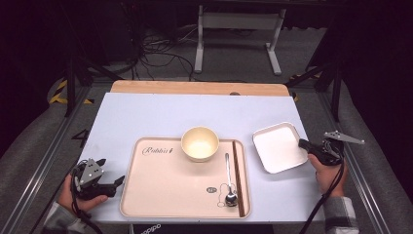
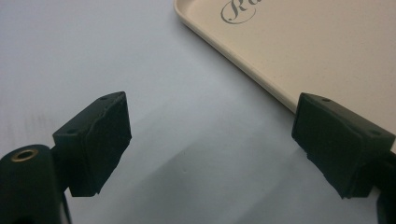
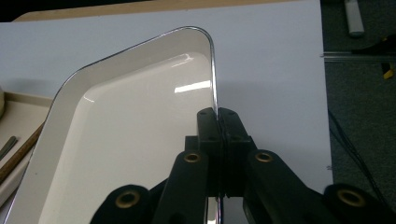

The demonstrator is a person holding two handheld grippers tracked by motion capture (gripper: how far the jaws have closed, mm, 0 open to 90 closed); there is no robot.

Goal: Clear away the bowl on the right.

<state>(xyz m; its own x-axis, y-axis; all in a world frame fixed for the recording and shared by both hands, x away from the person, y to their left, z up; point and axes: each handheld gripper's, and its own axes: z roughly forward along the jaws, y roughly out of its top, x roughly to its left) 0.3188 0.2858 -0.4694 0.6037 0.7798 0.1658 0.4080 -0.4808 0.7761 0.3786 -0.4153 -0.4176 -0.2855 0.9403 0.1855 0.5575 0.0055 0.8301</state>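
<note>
A white square plate (image 1: 277,147) lies on the white tabletop right of the beige tray (image 1: 160,190). My right gripper (image 1: 305,144) is shut on the plate's right rim; in the right gripper view the jaws pinch the rim of the plate (image 3: 130,135) at the right gripper (image 3: 217,116). A yellow bowl (image 1: 199,143) stands at the tray's back edge, with a metal spoon (image 1: 229,180) and dark chopsticks (image 1: 238,178) on its right side. My left gripper (image 1: 111,171) is open at the tray's left edge, and the left gripper (image 2: 210,140) hovers over bare table beside the tray (image 2: 299,51).
The white board (image 1: 146,117) covers a wooden table whose far edge (image 1: 195,87) shows behind it. Metal rails run along both sides. Cables and a white table frame (image 1: 238,34) lie on the floor beyond.
</note>
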